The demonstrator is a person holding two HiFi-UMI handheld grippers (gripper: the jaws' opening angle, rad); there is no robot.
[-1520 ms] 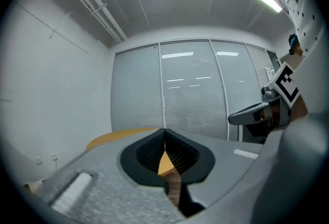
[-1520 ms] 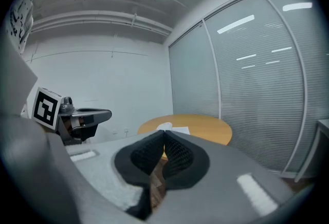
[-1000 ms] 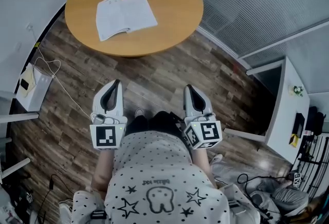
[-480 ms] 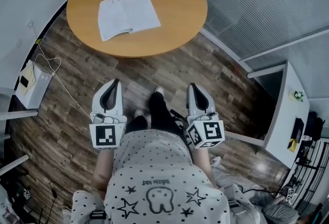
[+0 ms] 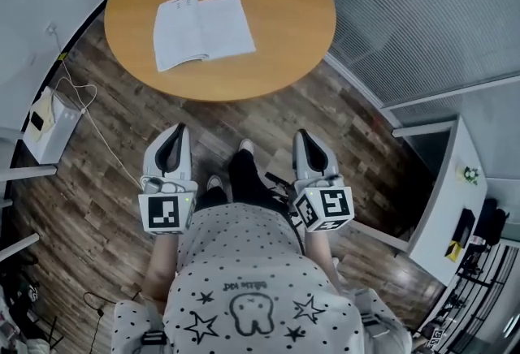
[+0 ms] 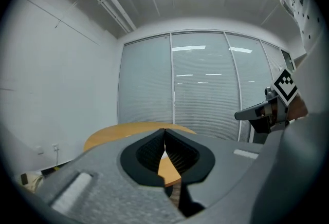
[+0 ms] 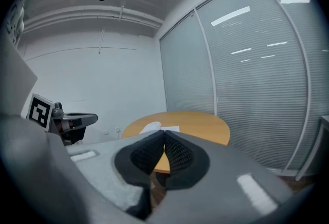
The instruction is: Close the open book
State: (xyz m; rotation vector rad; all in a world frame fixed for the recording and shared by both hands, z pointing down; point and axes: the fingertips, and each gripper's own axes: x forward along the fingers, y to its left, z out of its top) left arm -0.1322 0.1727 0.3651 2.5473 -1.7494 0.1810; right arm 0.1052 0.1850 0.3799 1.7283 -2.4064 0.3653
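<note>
Wooden table (image 5: 296,15) at upper frame, open book (image 5: 203,29) on its left half.
My left gripper (image 5: 182,131) and right gripper (image 5: 300,135) are closed, empty, well short; I should approach, then fold one side over.

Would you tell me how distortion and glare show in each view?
Head view: fisheye curves the walls; open book is sharp. Left gripper view: dark round vignette, lamp streaks on the blinds. Right gripper view: same vignette, mosaic patch top left.
</note>
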